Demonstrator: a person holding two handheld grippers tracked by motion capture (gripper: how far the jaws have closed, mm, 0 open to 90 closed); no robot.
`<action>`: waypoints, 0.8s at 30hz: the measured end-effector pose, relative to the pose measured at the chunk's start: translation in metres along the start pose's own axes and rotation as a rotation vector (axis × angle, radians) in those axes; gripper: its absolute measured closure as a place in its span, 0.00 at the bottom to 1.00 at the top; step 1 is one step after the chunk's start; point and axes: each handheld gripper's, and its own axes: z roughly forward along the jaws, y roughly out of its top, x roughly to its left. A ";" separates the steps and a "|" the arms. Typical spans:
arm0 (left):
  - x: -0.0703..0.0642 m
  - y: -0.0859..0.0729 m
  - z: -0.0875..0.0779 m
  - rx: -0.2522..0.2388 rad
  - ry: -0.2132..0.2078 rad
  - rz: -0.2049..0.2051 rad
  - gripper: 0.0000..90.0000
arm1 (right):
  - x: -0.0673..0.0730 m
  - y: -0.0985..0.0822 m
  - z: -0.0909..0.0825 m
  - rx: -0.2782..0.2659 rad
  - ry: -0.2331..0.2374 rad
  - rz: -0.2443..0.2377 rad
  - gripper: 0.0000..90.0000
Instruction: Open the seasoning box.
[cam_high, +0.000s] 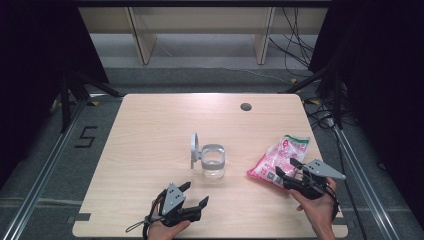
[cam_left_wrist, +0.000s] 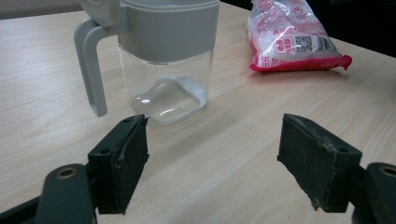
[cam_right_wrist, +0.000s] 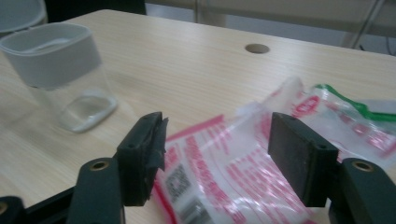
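High view: right gripper (cam_high: 286, 168), jaws spread, straddles the near end of the pink bag (cam_high: 280, 159) at the table's right; left gripper (cam_high: 195, 194) waits released near the open jar (cam_high: 213, 161). Risk: closing on loose film alone lets the bag slip.

Light wood table (cam_high: 150, 150), round hole (cam_high: 245, 106) near far edge; floor marking "5" (cam_high: 86, 136) left.
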 end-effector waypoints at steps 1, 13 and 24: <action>0.000 0.000 0.000 0.005 -0.002 0.010 0.26 | -0.002 -0.001 -0.002 -0.007 -0.023 0.014 0.39; 0.002 0.001 -0.001 0.007 -0.005 -0.015 0.26 | -0.026 -0.018 -0.009 0.029 -0.120 0.082 0.34; 0.003 0.002 -0.003 0.018 -0.002 0.004 0.26 | -0.042 -0.027 -0.001 0.052 -0.114 0.119 0.30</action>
